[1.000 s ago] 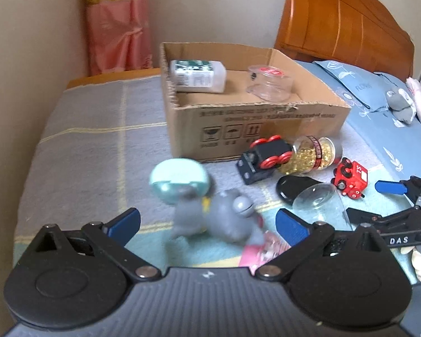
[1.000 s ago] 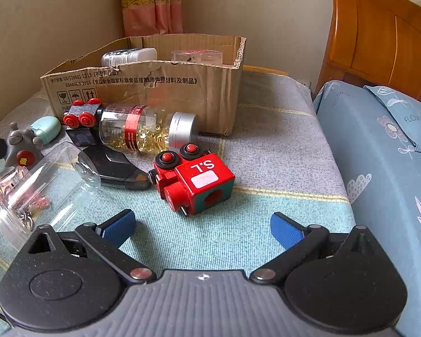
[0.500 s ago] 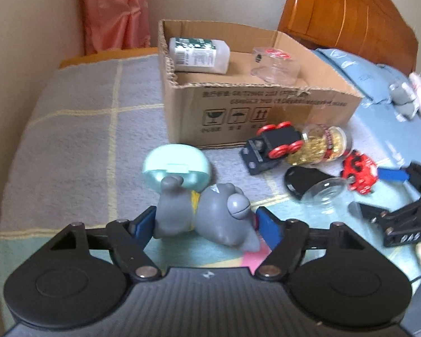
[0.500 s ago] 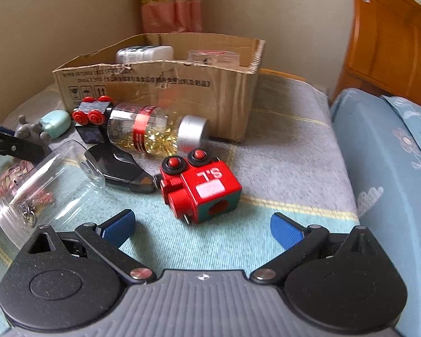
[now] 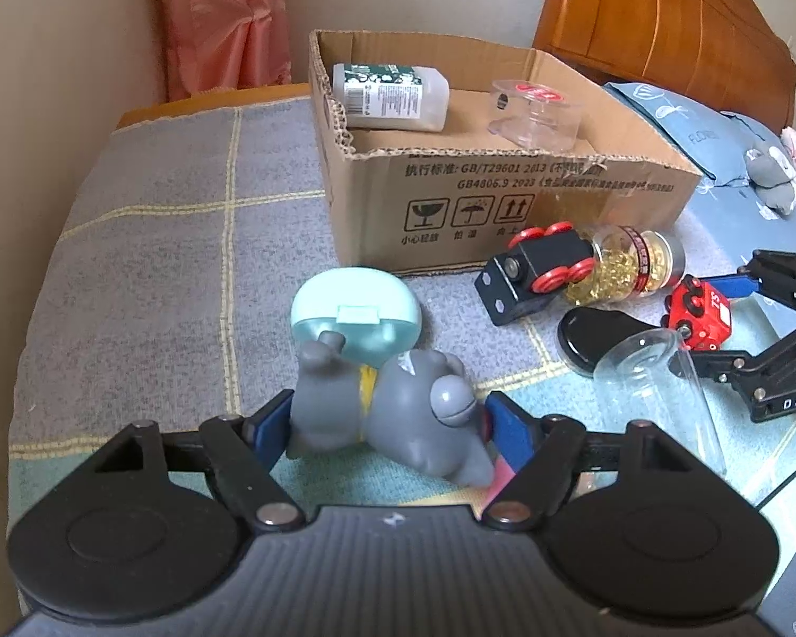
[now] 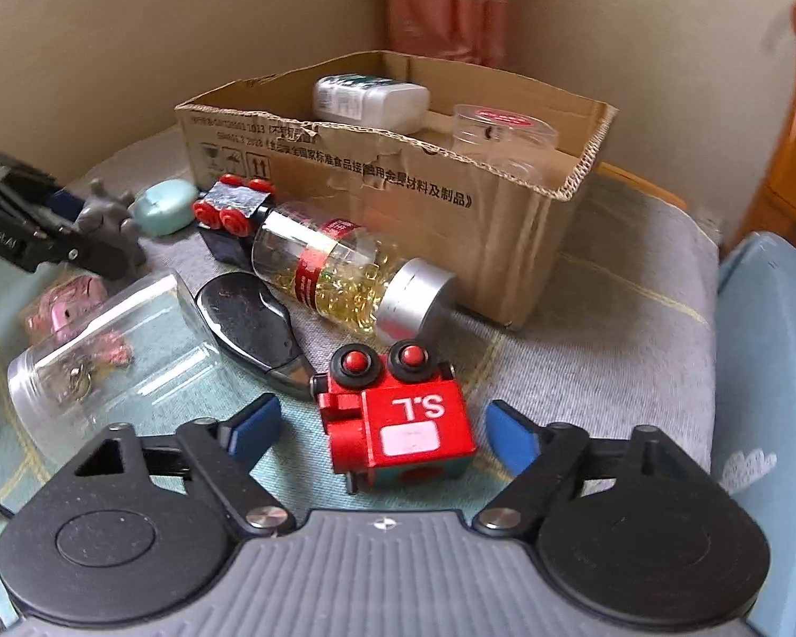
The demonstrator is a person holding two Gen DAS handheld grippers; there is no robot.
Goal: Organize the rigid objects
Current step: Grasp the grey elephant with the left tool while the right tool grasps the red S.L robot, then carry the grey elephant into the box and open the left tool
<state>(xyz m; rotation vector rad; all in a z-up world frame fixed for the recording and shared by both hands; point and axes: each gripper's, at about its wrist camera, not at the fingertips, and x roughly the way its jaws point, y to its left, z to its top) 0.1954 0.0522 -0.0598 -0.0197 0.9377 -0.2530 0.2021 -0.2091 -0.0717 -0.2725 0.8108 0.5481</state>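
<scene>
A grey toy figure (image 5: 398, 414) lies on the bedspread between the blue pads of my left gripper (image 5: 387, 430). Both pads touch its sides, though the jaws are easing open slightly. A red toy engine marked "S.L" (image 6: 398, 424) sits between the fingers of my right gripper (image 6: 379, 430). Those jaws are closing, with a gap still showing on each side of the engine. The open cardboard box (image 5: 504, 196) stands behind the objects. In the left wrist view the right gripper (image 5: 711, 324) straddles the red engine (image 5: 700, 313).
A capsule bottle (image 6: 345, 276), a black car with red wheels (image 5: 536, 270), a black oval object (image 6: 249, 318), a clear jar (image 6: 106, 350) and a mint case (image 5: 355, 318) lie around. In the box are a white bottle (image 5: 387, 98) and a clear tub (image 5: 536, 111). The wooden headboard (image 5: 663, 26) is at the right.
My left gripper's jaws closed from wide open onto the grey toy. My right gripper moved up to the red engine, rolled, and its jaws narrowed around it.
</scene>
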